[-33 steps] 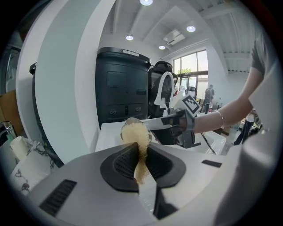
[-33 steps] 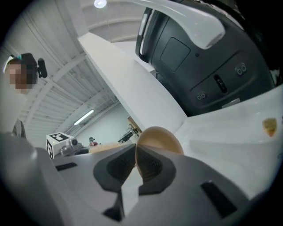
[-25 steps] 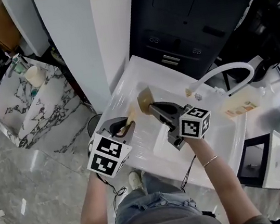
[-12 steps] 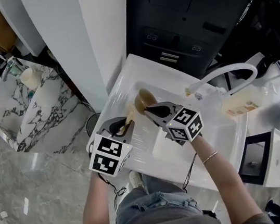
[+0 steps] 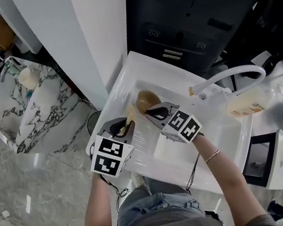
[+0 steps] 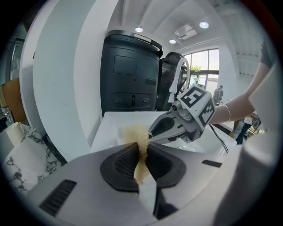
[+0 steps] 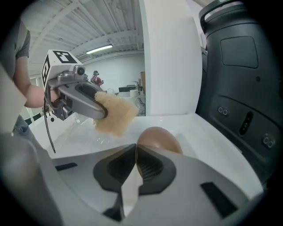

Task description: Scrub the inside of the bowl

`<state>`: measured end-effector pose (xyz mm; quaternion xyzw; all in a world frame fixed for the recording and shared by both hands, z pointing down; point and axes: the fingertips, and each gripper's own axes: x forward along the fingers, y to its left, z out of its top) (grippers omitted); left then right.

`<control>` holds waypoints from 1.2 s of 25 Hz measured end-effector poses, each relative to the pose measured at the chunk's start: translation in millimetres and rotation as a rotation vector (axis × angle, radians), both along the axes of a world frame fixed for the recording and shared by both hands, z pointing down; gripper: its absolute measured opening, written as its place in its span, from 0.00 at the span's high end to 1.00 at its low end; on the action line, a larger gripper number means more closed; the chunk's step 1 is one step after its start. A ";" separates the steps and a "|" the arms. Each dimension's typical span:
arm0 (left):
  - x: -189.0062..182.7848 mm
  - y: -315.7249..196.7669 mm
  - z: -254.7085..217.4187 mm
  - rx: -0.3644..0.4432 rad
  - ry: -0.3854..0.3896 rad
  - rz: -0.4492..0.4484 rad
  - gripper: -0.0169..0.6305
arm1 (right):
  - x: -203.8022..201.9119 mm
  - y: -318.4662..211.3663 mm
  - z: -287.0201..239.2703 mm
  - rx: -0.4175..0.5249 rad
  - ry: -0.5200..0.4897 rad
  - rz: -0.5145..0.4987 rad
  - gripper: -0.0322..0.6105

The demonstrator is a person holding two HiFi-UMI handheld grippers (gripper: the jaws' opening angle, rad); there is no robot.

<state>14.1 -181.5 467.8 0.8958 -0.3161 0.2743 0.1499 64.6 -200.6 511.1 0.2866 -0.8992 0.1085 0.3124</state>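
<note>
Right gripper [image 5: 150, 113] is shifted slightly left, clamped on tilted bowl [image 5: 147, 99]; sponge [image 5: 131, 114] is pinched in left gripper [image 5: 127, 125]; faucet [image 5: 231, 75] is seen at centre right.

Head view: from high above, facing steeply down, well off from the white sink [image 5: 148, 69]. Left gripper view: mounted just behind the left gripper [image 5: 128, 123], very near its jaws, facing far and right toward the black machine [image 6: 128, 79], with the right gripper [image 6: 151, 133] reaching in from the right. Right gripper view: equally near its own jaws, facing far and left, with the left gripper at the left. Shared by all three: sink, sponge [image 6: 138, 134], black machine. Shared by head and right gripper views only: bowl [image 7: 159, 139].
</note>
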 end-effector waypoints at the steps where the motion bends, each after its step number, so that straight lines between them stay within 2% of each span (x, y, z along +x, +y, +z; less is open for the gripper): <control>1: -0.5 -0.5 1.4 -0.003 -0.001 -0.003 0.90 | -0.3 -0.1 1.7 0.001 0.008 -0.005 0.92; 6: -2.7 -1.5 8.2 -0.018 -0.009 -0.019 0.90 | -1.3 -2.0 9.4 0.024 0.070 -0.040 0.92; 13: -2.8 -5.7 13.4 -0.031 -0.009 -0.037 0.90 | -3.0 -1.2 22.3 0.059 0.220 -0.151 0.92; 30: -2.3 -8.7 19.4 -0.050 -0.006 -0.071 0.90 | -8.2 0.5 37.3 0.113 0.322 -0.261 0.91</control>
